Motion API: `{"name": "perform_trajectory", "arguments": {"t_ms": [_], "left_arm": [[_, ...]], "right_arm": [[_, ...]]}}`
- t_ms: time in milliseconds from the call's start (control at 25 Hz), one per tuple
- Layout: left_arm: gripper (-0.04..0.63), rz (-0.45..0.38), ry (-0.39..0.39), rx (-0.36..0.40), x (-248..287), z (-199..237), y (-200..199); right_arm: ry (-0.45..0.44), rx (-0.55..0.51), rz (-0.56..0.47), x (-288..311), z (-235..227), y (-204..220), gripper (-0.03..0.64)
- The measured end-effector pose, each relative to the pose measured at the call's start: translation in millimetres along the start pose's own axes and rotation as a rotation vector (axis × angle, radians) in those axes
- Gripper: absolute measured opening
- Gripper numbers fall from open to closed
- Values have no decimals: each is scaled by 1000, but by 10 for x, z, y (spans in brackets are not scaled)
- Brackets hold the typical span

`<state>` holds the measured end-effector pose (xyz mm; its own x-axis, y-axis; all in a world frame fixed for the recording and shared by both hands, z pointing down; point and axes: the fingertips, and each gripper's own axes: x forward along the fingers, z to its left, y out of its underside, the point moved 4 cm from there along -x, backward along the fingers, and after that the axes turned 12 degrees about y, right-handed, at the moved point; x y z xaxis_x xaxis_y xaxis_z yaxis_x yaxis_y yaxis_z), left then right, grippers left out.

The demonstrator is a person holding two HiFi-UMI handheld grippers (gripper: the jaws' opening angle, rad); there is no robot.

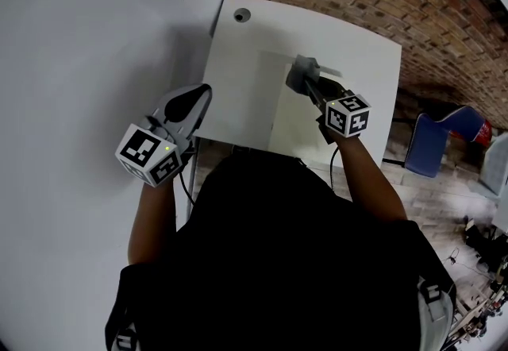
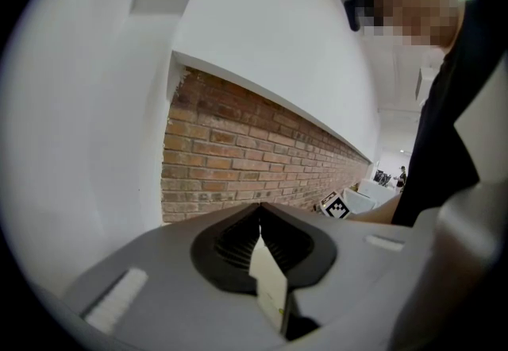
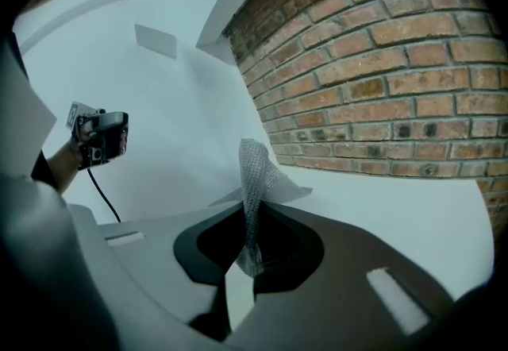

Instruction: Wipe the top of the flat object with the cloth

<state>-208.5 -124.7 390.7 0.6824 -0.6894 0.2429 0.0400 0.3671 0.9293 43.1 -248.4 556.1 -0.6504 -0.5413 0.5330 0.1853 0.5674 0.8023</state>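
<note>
While right claw (image 1: 307,81) pinches grey mesh cloth (image 3: 255,175) over flat white panel (image 1: 290,115) to wipe it, left claw (image 2: 260,224) is shut, empty. Parked at white desk (image 1: 238,55) edge, probably keeping clear

left tool (image 1: 205,92): we hold it out to our left, jaws pressed together, nothing between them | right tool (image 1: 308,81): we hold it further forward, jaws clamped on a fold of cloth (image 3: 255,179) | left forearm (image 1: 151,218) and right forearm (image 1: 371,179): bare, both stretched forward, well apart
</note>
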Motion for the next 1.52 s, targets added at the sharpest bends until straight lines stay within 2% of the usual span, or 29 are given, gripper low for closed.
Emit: {"name": "perform_trajectory", "arguments": {"t_ms": [480, 1520], "left_arm": [[2, 13, -23, -15, -40, 40, 26], [2, 46, -60, -60, -134, 30, 246]], "right_arm": [[-42, -3, 98, 378, 54, 301, 14], [-48, 85, 298, 899, -61, 1029, 14]]}}
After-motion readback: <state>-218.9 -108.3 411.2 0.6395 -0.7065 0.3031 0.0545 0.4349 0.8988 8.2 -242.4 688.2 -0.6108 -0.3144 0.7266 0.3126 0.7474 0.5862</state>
